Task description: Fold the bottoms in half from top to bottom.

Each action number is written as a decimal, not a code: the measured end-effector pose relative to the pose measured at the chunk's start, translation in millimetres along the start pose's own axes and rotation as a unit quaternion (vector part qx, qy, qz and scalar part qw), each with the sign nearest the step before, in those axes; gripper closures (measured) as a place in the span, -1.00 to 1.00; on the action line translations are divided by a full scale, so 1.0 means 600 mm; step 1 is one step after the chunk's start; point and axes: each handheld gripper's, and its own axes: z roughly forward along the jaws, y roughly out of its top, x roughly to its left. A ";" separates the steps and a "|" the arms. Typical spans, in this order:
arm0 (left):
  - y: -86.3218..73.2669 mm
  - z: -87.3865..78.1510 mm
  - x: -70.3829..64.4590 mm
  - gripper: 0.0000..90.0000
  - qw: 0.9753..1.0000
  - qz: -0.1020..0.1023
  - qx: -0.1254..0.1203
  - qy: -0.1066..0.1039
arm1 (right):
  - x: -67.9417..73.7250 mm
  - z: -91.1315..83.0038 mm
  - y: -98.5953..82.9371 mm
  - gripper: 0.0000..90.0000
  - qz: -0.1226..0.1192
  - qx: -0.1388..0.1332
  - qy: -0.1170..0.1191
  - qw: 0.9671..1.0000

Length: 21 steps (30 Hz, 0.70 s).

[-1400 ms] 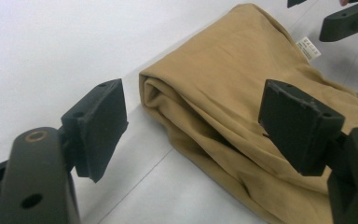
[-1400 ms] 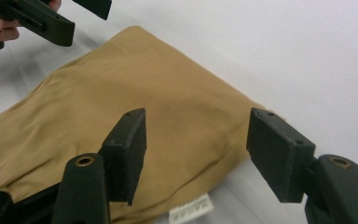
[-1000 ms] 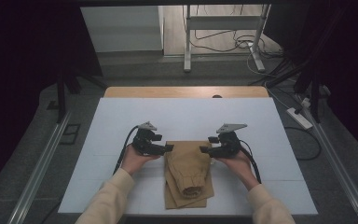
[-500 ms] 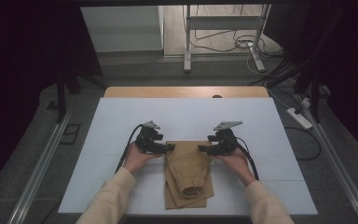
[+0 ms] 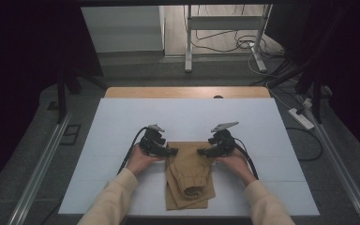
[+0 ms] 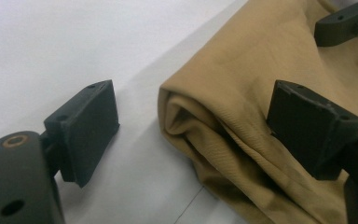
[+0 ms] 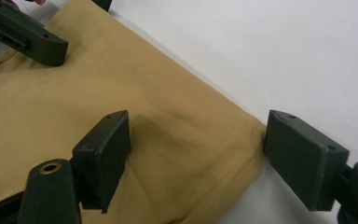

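Note:
A folded tan garment (image 5: 190,176) lies on the white table top (image 5: 122,122) near the front edge, a gathered cuff showing on its upper layer. My left gripper (image 5: 171,151) is at the garment's far left corner. In the left gripper view it (image 6: 196,126) is open, its jaws straddling the folded corner of the cloth (image 6: 242,93). My right gripper (image 5: 201,151) is at the far right corner. In the right gripper view it (image 7: 200,154) is open too, one fingertip (image 7: 105,144) over the cloth (image 7: 51,121) and the other (image 7: 303,154) just past its edge.
A wooden strip (image 5: 187,92) borders the table's far edge. Beyond it are a metal stand (image 5: 187,47) and loose cables on the floor, with a power strip (image 5: 301,118) to the right. Bare white surface lies around the garment on all sides.
Both grippers have edged inward toward the garment's far corners. The garment itself has not moved.

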 end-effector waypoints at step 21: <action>-0.007 -0.004 0.000 0.33 0.999 0.009 0.003 -0.035 | -0.007 -0.008 -0.005 0.23 0.012 0.004 0.026 1.000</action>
